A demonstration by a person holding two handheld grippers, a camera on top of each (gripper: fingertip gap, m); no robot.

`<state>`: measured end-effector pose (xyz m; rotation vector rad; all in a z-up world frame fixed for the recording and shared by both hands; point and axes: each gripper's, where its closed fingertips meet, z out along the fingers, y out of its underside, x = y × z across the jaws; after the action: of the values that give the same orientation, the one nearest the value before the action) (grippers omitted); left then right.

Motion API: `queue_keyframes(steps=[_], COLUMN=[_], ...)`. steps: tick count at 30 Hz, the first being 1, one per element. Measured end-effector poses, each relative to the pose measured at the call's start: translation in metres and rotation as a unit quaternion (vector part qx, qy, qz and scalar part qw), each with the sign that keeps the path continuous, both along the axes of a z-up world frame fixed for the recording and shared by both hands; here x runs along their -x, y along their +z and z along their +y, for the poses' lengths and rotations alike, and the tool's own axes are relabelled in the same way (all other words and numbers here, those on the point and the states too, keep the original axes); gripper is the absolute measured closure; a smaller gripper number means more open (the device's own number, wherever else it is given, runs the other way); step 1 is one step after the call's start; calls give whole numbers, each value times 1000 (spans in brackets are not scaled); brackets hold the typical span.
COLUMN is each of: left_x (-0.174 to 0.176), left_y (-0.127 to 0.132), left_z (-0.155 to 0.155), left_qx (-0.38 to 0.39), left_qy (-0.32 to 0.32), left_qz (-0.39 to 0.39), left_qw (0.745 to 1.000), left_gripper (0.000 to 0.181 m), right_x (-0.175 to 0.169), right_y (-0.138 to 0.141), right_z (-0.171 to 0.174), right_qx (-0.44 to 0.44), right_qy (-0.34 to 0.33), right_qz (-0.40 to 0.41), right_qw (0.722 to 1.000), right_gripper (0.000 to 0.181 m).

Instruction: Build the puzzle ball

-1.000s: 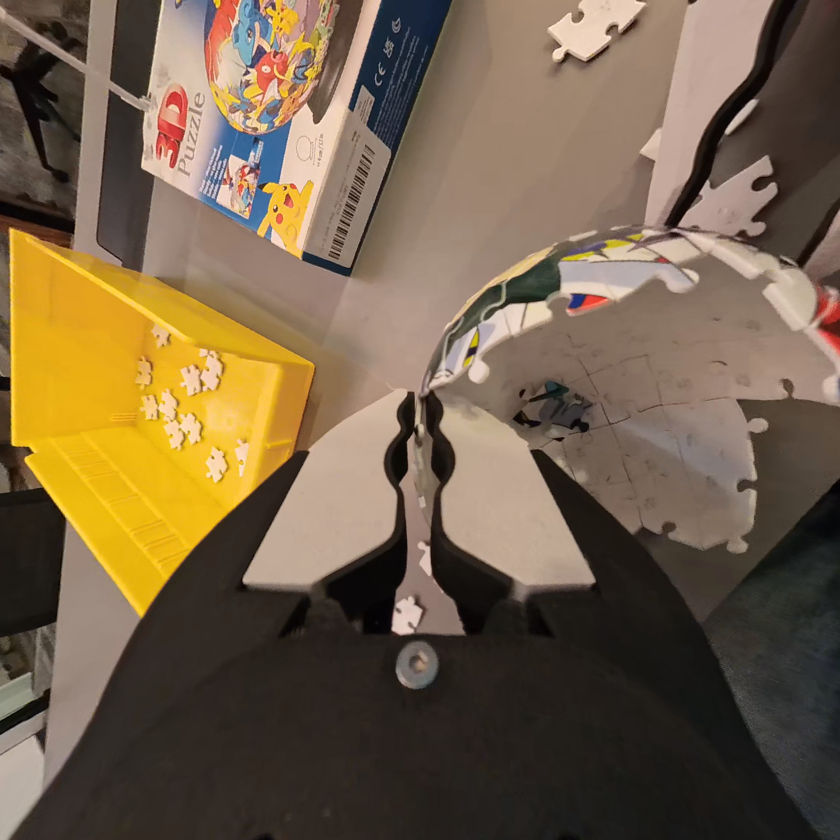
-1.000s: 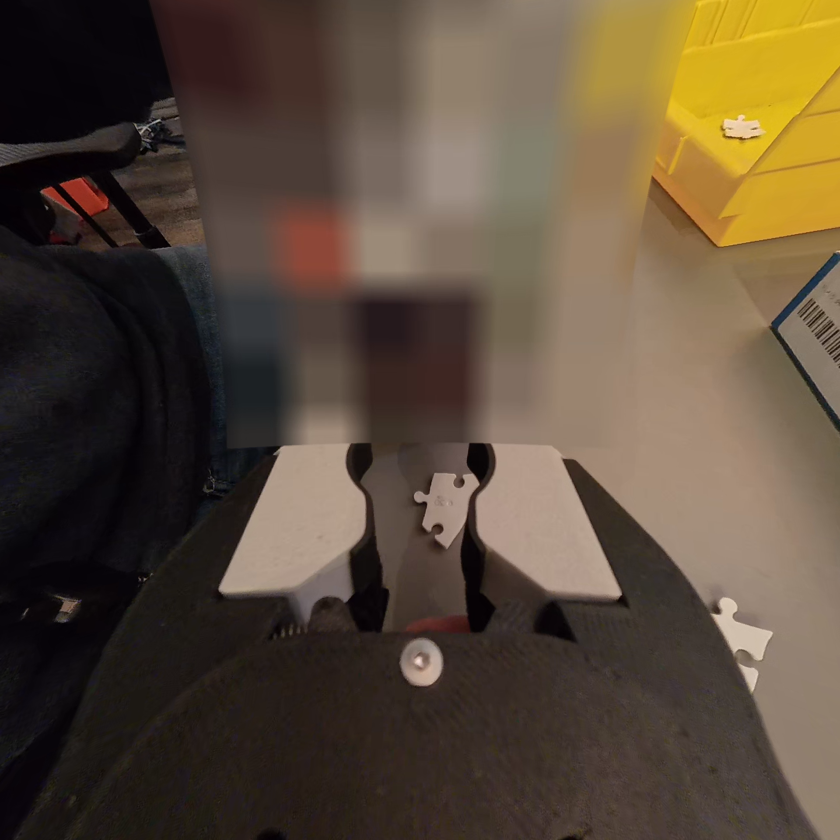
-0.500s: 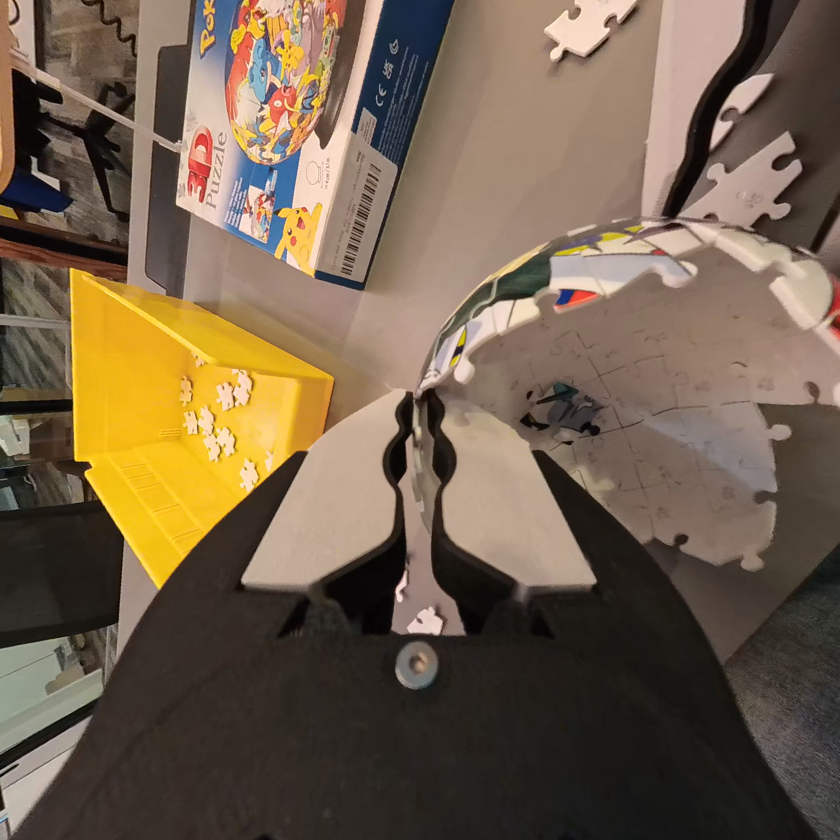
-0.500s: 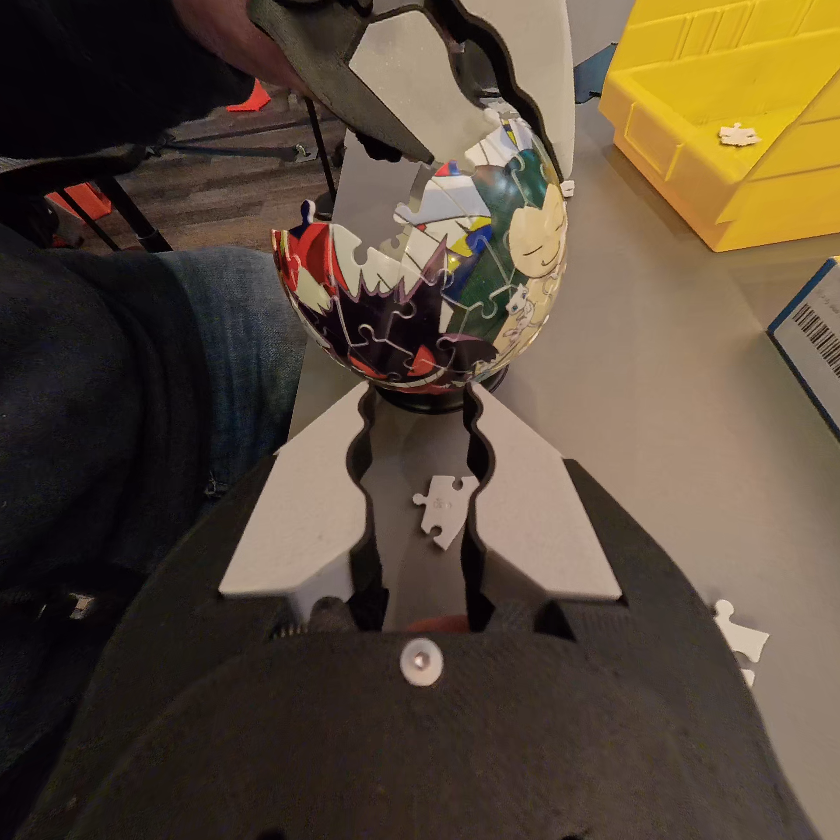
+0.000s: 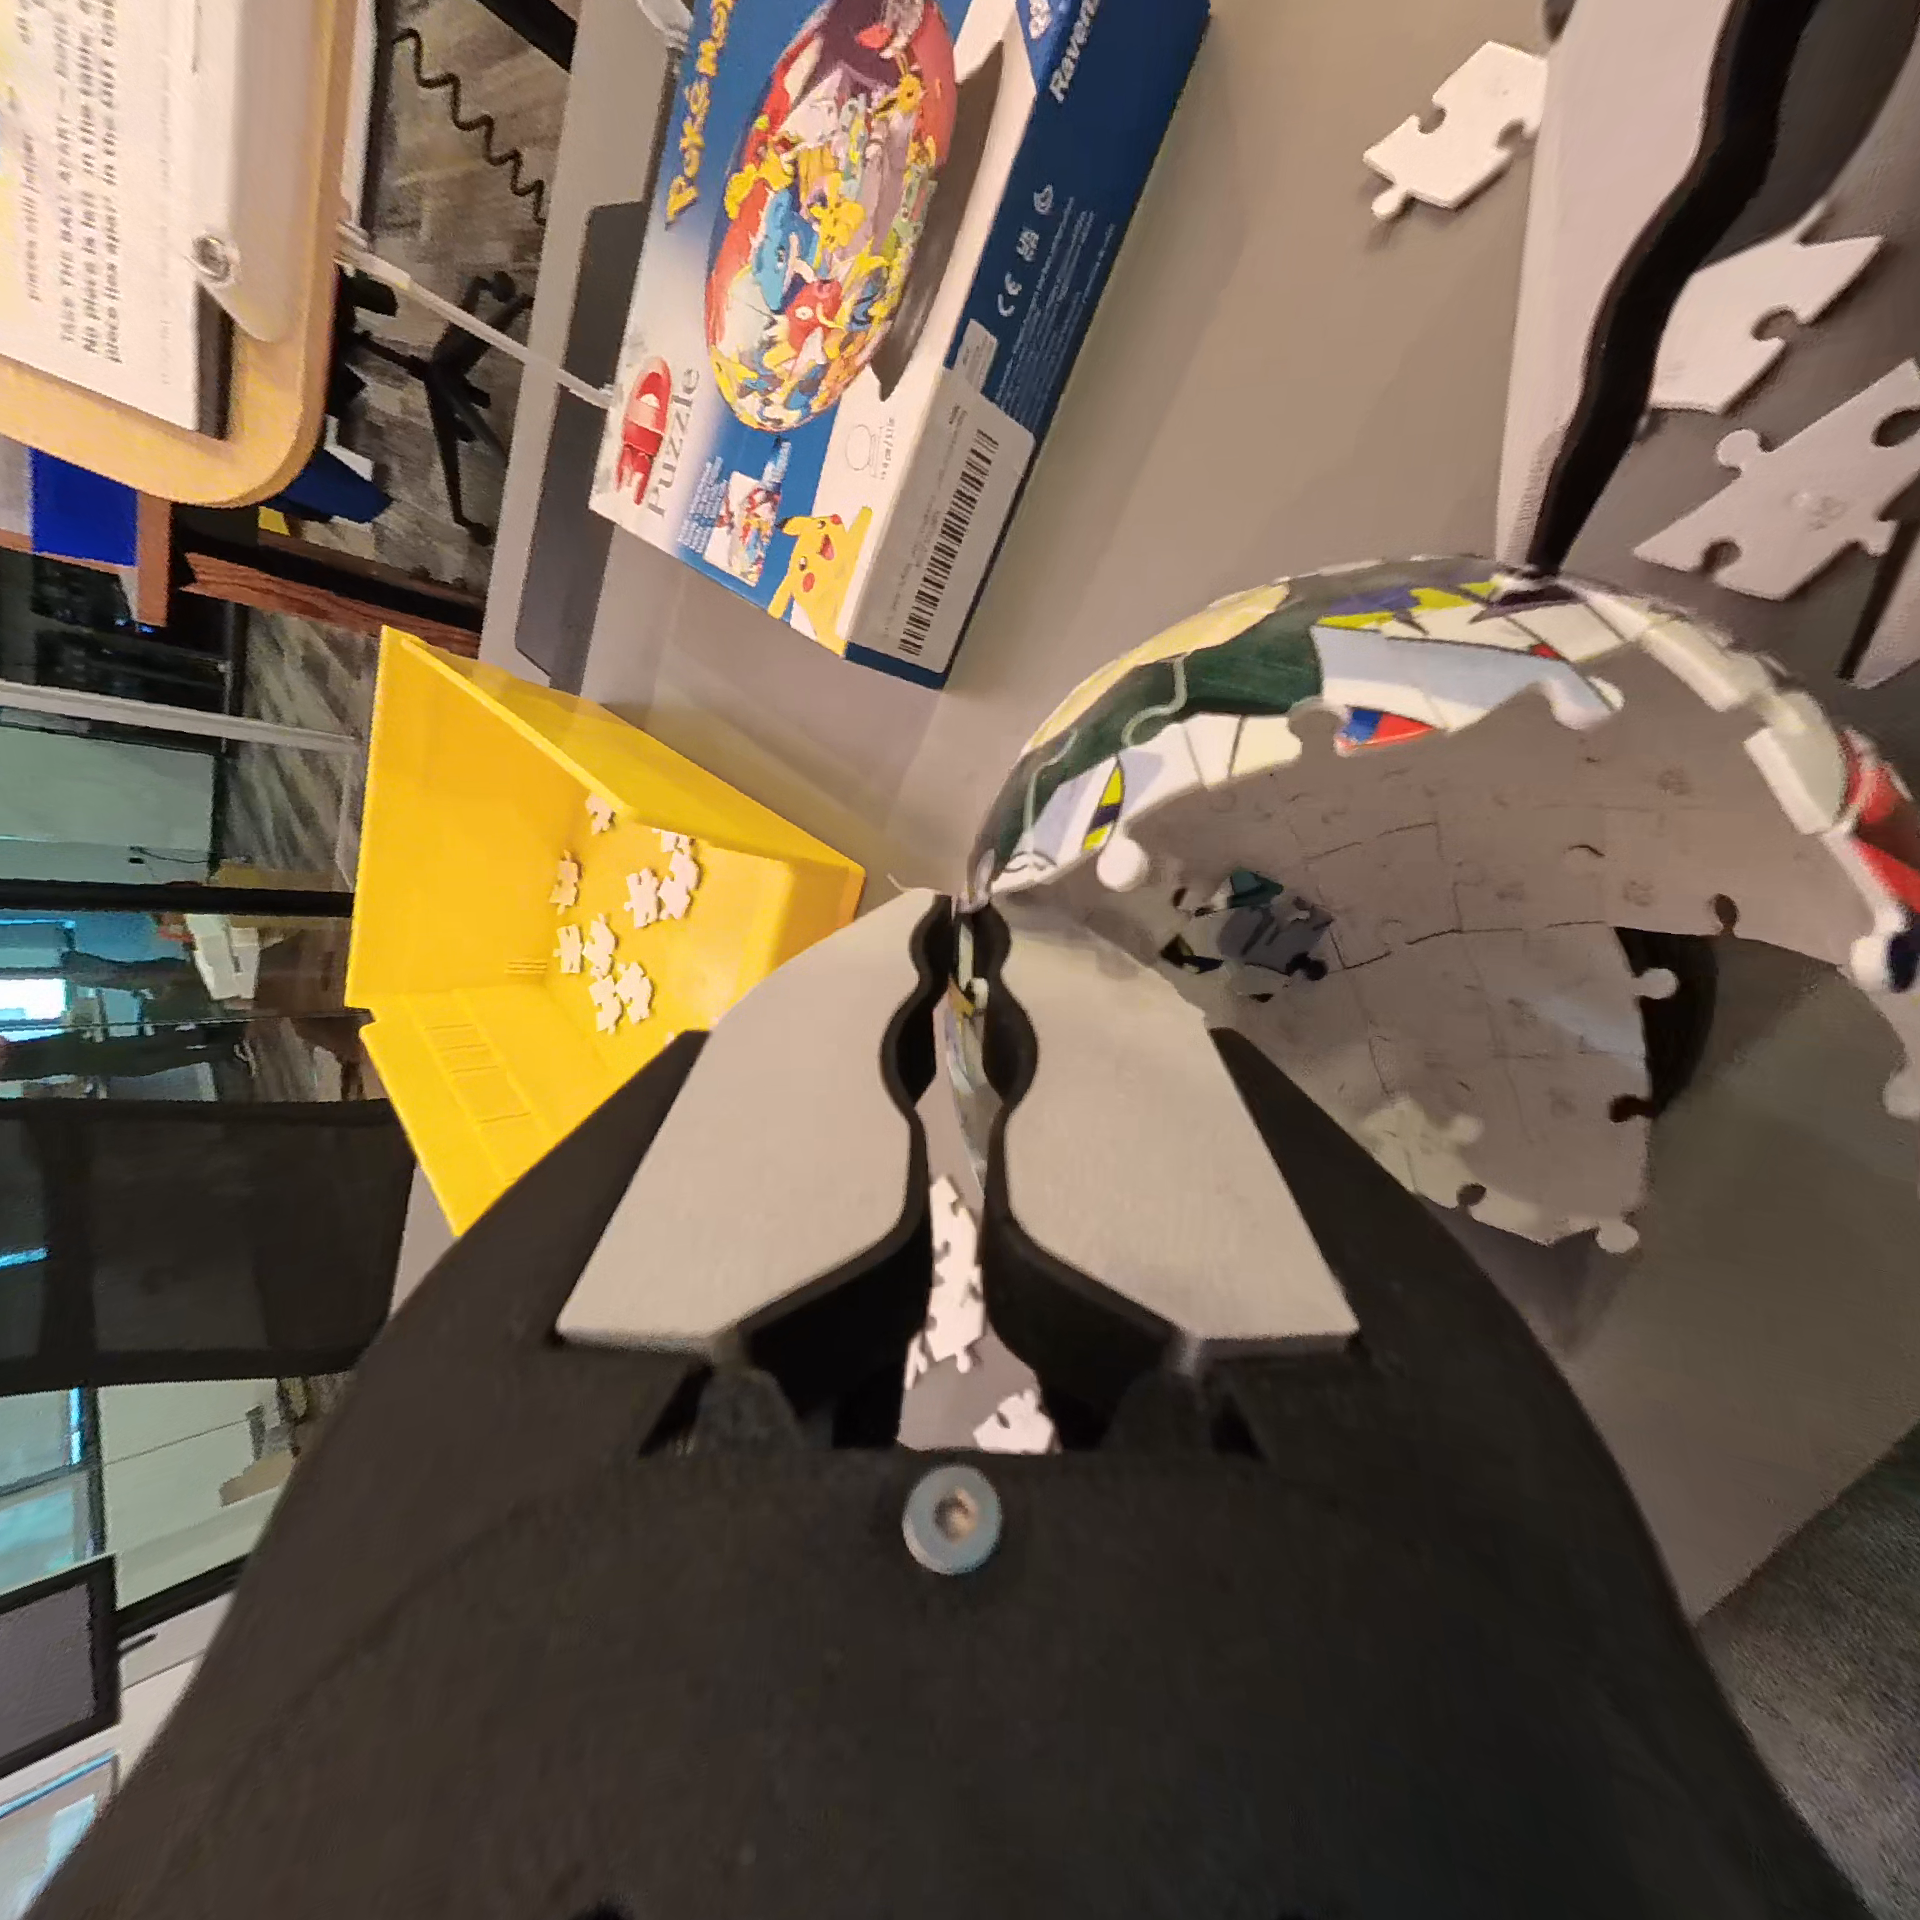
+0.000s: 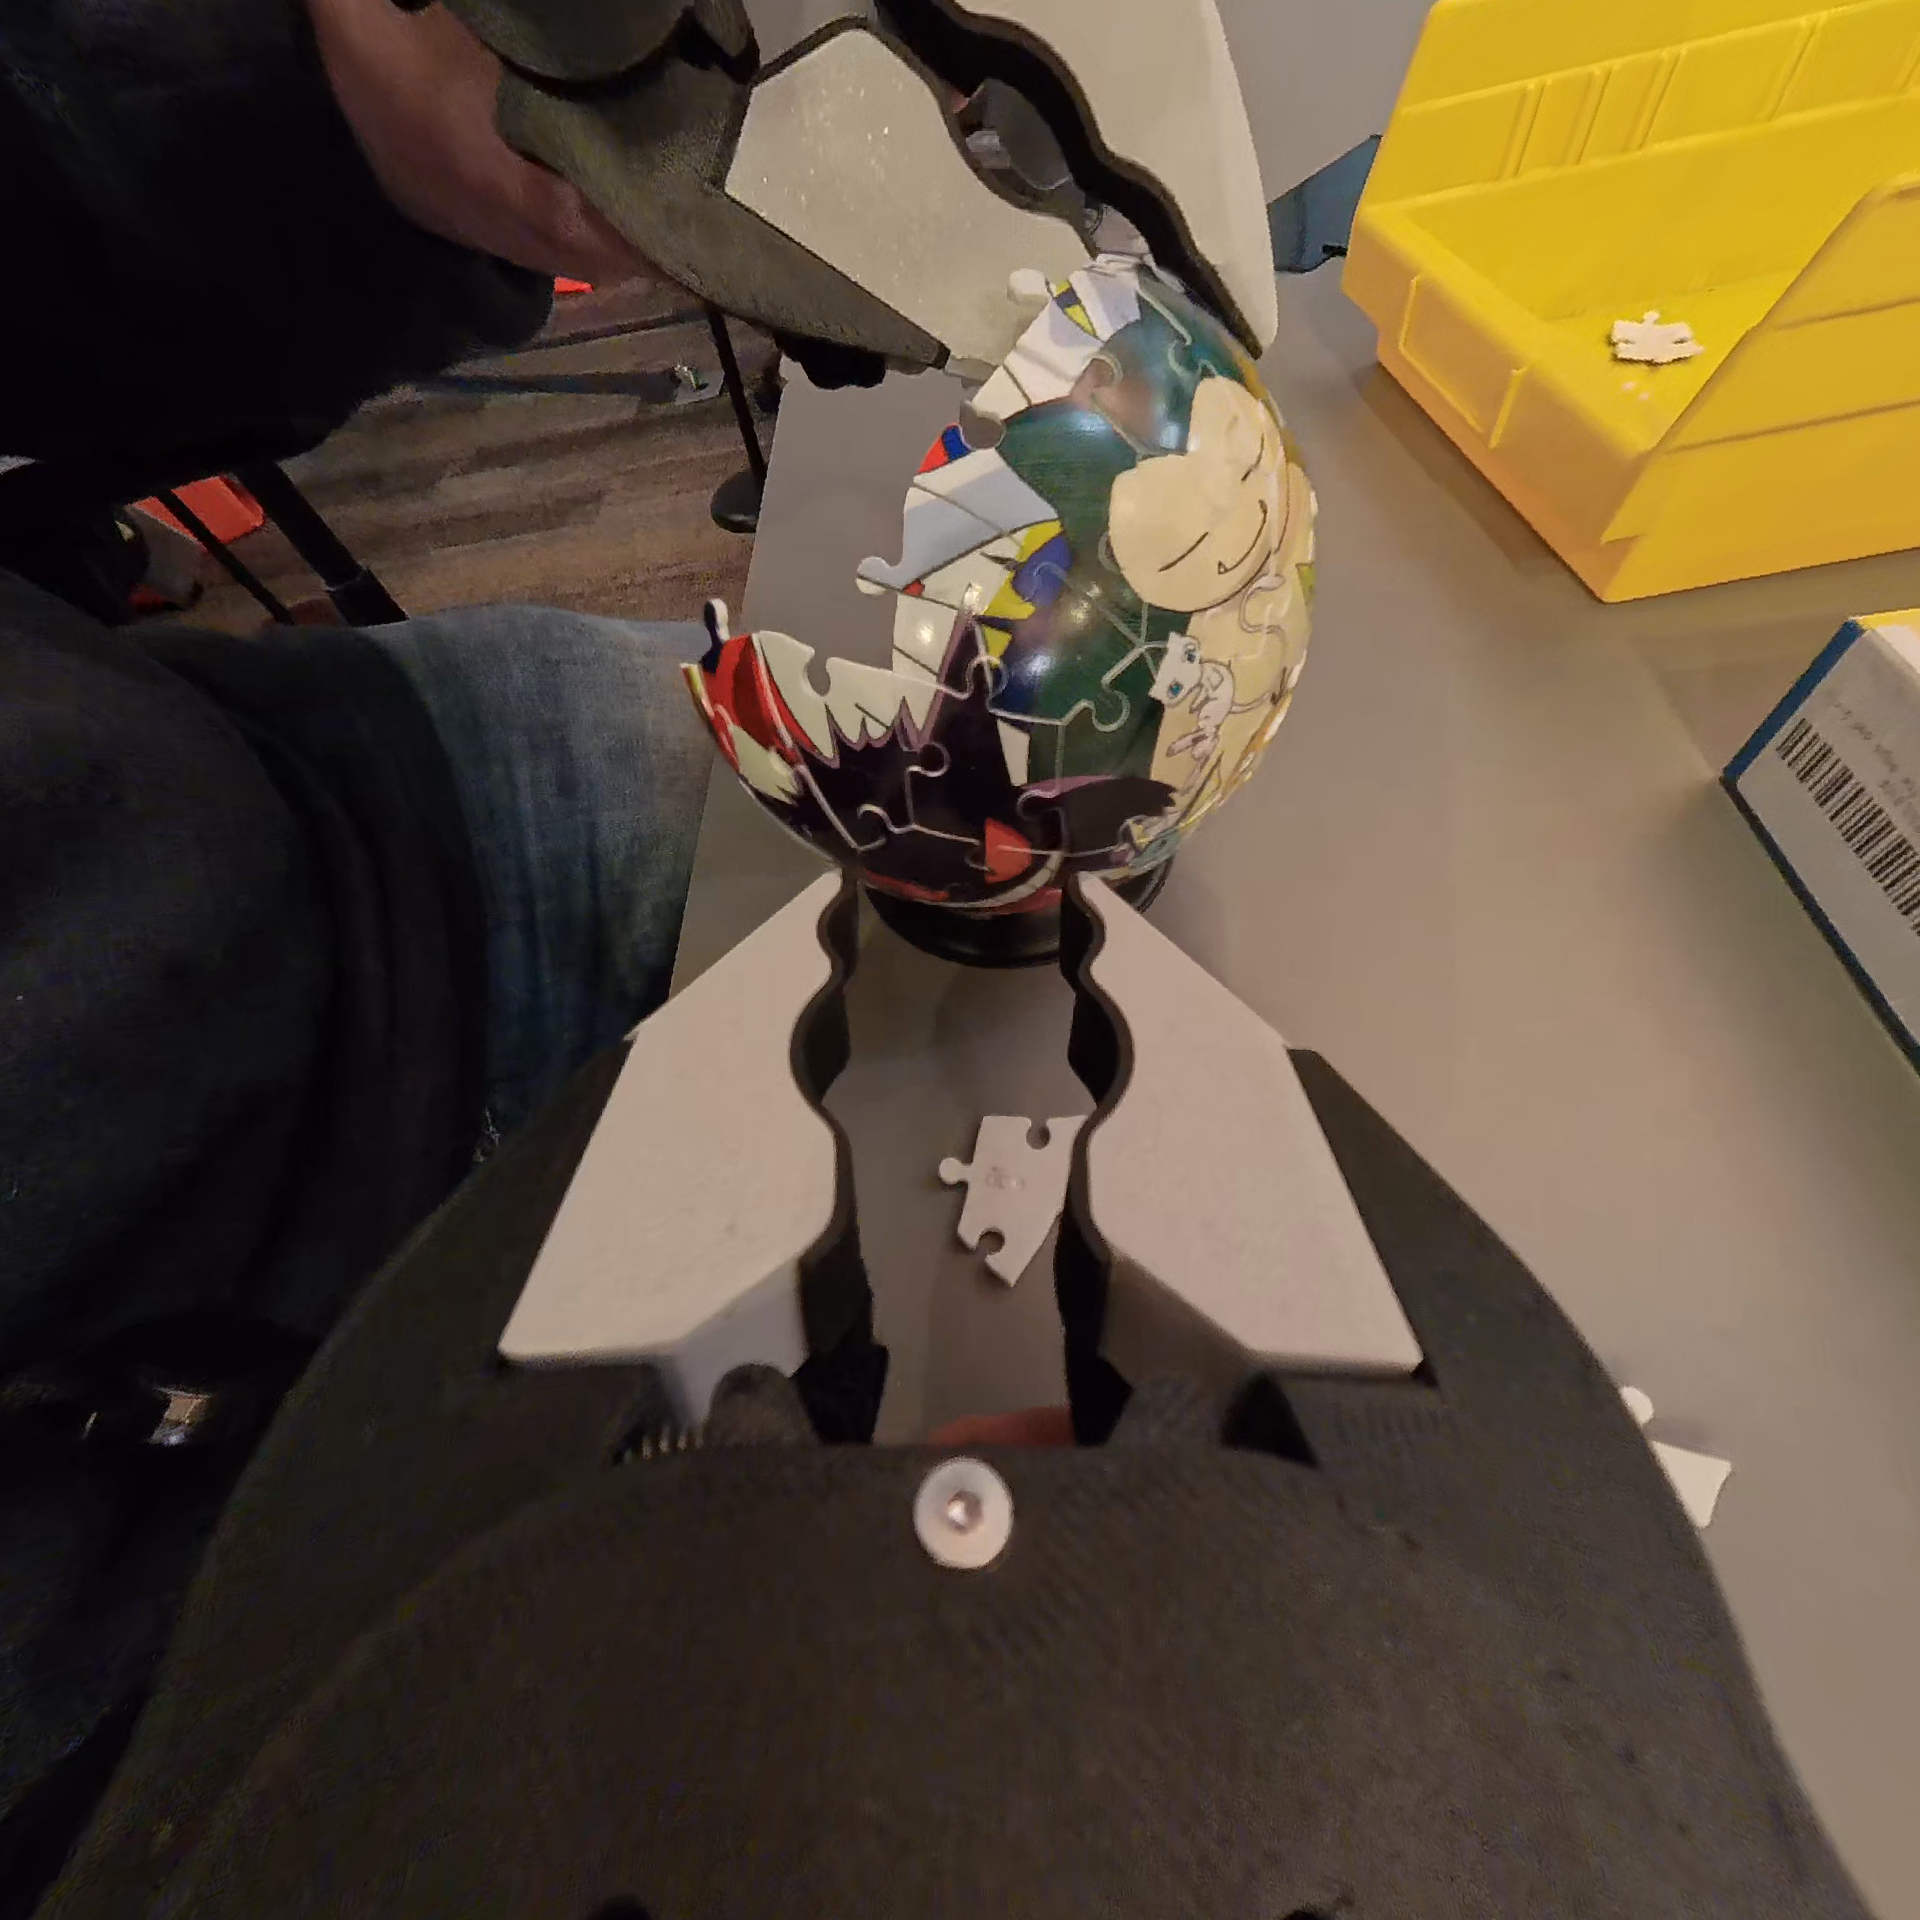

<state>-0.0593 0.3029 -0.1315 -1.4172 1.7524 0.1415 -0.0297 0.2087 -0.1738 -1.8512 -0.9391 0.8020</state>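
Facing close wrist views, shared puzzle ball [image 5: 1455,935]

The puzzle ball [image 6: 1049,644] has been tilted further upright by the left gripper [image 6: 1122,260]; more of the box [image 5: 873,312] is now seen.

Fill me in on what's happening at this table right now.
A person is building a puzzle ball with two handheld grippers. The left gripper is shut on the half-built ball's upper rim, steadying it on its black stand. The right gripper is open, with a loose white piece lying on the grey table between its fingers. More pieces sit in the yellow bin.
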Motion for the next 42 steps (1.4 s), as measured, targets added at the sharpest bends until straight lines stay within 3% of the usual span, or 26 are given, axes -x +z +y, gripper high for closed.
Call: queue_keyframes(steps=[11,17,23,30,42], left_x=[-8,-21,-39,-52,-65], left_y=[25,51,87,110,158], left_z=[17,31,45,61,69], left_qx=[-63,-105,-135,-93,-92], left_qy=[30,46,48,58,13], left_qz=[-81,-172,-286,-426,-550], left_qw=[994,978,947,898,830], left_gripper=[178,178,178,178,178], right_x=[-13,-24,-32,-41,-45], right_y=[0,-6,5,14,22], right_z=[13,24,38,48,61], right_qx=[38,70,80,79,70], right_qy=[-32,-60,-80,-98,-111], right_qz=[20,26,46,43,35], right_qw=[999,995,992,991,991], right_gripper=[143,142,143,143,144])
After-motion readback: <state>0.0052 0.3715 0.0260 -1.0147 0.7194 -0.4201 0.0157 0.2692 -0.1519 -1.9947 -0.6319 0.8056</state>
